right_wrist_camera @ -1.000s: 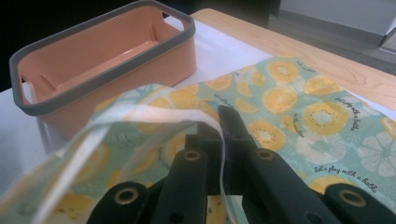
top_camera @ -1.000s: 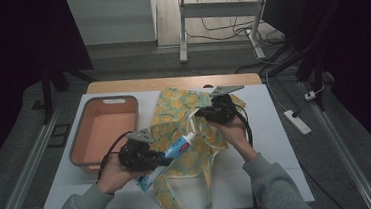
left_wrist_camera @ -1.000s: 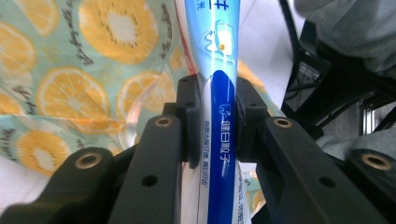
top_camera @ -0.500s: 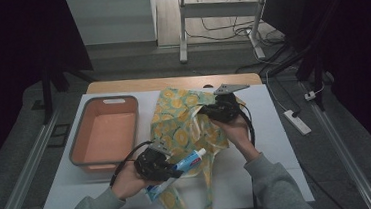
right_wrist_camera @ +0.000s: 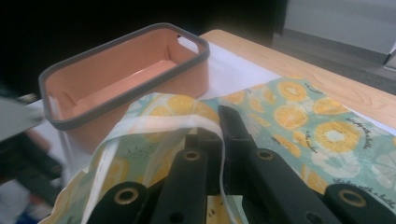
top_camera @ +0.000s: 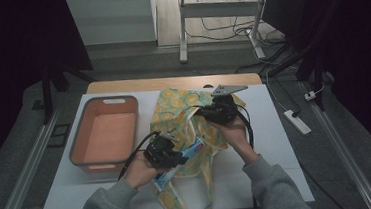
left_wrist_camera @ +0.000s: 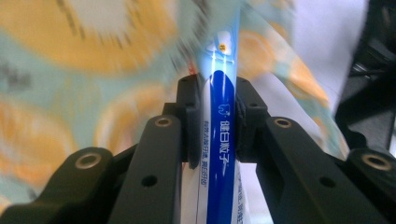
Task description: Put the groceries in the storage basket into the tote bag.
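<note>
We had the blue-and-white toothpaste tube (left_wrist_camera: 221, 140) pinched in the left gripper (left_wrist_camera: 215, 100), jaws closed most of the way onto its flat sides, approx mid-length, printed face up toward the camera. From the high view the tube (top_camera: 193, 149) sat just above the mouth of the soft teal fabric tote bag with orange-slice print (top_camera: 174, 115), which lay spread on the white surface (top_camera: 277, 142), w/ its long handles trailing toward the person's edge.

The right gripper (right_wrist_camera: 219, 126) had its jaws fully closed on the bag's pale rim hem (right_wrist_camera: 159, 123), holding the opening lifted. In the high view that gripper (top_camera: 218, 113) was at the bag's far-right side, near the left one but not touching.

Handling, as we judged it: tube = light, semi-soft, smooth plastic skin, so prob. slippery and it'll dent if squeezed hard; a grip across the flat body near the middle looked right, not the crimped tail. Bag = limp cloth, collapses w/o support, so best held at the stitched hem, where it's thickest.

The salmon-orange plastic bin with grey rim (top_camera: 106, 133) stood empty left of the bag, just beside it, apart from both grippers
</note>
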Demonstrator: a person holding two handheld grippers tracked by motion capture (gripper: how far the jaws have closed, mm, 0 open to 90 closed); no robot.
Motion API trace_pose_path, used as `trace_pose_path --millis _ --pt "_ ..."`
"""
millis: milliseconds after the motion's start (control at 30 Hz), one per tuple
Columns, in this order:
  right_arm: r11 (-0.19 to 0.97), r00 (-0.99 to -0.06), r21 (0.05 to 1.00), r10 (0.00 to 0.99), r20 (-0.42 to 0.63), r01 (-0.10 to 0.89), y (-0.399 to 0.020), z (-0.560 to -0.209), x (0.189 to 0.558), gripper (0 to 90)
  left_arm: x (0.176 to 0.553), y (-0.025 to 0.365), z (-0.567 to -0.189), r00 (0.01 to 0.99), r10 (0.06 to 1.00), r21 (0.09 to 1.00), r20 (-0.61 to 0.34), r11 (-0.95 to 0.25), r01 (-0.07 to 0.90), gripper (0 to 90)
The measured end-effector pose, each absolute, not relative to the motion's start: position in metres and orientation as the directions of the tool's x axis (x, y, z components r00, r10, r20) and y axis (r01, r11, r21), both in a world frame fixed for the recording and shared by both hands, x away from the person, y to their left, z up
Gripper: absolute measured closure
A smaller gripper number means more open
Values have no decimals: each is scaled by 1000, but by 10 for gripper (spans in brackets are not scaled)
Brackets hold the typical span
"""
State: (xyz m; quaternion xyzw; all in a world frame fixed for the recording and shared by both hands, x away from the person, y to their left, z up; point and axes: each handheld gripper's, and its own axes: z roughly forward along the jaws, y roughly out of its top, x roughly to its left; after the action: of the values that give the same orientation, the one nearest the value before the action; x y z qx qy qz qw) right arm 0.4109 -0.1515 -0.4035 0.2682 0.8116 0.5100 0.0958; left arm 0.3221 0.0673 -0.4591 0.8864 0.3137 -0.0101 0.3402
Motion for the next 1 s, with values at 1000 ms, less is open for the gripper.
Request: trace_pose_path --millis 1000 --pt "318 -840 878 521 153 358 -149 -407 406 883 403 31 -484 615 675 672 -407 -235 702 748"
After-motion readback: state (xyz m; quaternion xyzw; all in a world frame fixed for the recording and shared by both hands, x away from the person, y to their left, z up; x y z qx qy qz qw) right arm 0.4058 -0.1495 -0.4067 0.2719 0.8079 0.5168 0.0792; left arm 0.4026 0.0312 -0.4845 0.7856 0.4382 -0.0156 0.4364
